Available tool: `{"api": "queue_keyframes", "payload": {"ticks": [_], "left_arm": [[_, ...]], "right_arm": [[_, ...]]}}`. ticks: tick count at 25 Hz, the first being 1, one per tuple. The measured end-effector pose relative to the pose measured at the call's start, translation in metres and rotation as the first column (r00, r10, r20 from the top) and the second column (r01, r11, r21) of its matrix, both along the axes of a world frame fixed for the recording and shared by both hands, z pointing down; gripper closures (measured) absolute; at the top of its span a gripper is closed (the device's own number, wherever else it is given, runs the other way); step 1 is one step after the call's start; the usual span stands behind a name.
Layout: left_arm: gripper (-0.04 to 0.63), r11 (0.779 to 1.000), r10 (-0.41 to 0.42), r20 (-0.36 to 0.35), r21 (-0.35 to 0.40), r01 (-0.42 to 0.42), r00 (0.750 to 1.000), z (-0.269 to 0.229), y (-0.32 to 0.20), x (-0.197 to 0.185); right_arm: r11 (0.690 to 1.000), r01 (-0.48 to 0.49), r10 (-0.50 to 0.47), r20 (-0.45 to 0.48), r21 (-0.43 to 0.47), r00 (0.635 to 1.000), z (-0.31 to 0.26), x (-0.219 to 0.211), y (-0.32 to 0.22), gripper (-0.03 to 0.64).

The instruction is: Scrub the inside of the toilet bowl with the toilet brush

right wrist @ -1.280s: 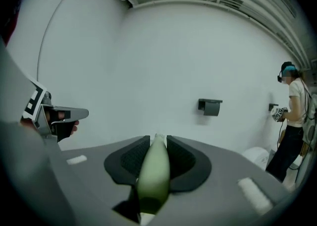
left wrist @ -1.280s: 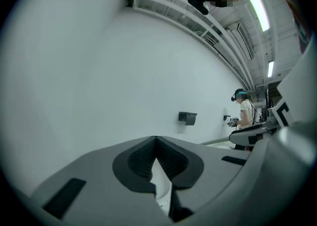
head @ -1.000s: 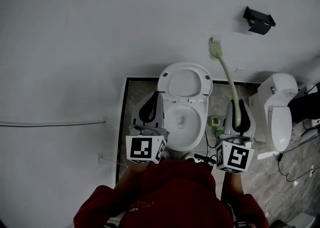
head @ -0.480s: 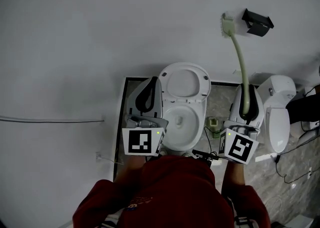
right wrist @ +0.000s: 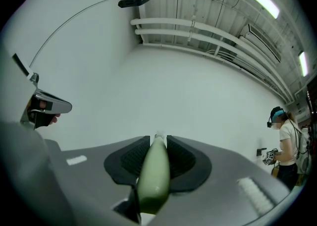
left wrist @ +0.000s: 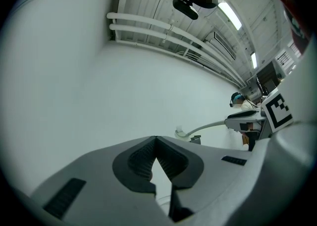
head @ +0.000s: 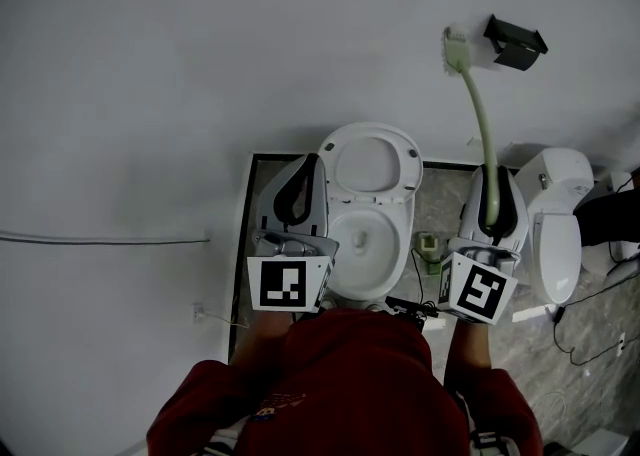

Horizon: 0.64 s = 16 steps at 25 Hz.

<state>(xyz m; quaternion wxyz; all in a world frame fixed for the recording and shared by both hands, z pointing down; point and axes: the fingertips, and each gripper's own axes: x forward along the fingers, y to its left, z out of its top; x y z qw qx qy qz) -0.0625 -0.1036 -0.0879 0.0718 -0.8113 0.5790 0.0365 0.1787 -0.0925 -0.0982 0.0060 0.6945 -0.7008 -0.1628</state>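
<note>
One toilet brush (head: 482,129) aloft, maybe bracket (head: 515,41) beside

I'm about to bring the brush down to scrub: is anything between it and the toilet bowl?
Nothing visible. The right gripper holds the toilet brush up by the wall; the toilet bowl lies open, lid up. The left gripper is beside the bowl's left rim, off that path.

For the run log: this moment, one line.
right gripper: shut on toilet brush | left gripper: shut, empty | toilet brush outside toilet bowl
</note>
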Motion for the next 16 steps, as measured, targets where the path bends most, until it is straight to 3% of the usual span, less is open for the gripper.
{"api": "queue_keyframes", "payload": {"ticks": [16], "left_arm": [[0.591,1.000,-0.020,0.002,-0.019,0.020,1.000,0.012,0.009,-0.012]], "right_arm": [[0.998,0.027,-0.028,-0.021,-0.050,0.999,0.019,-0.020,0.002,0.499]]}}
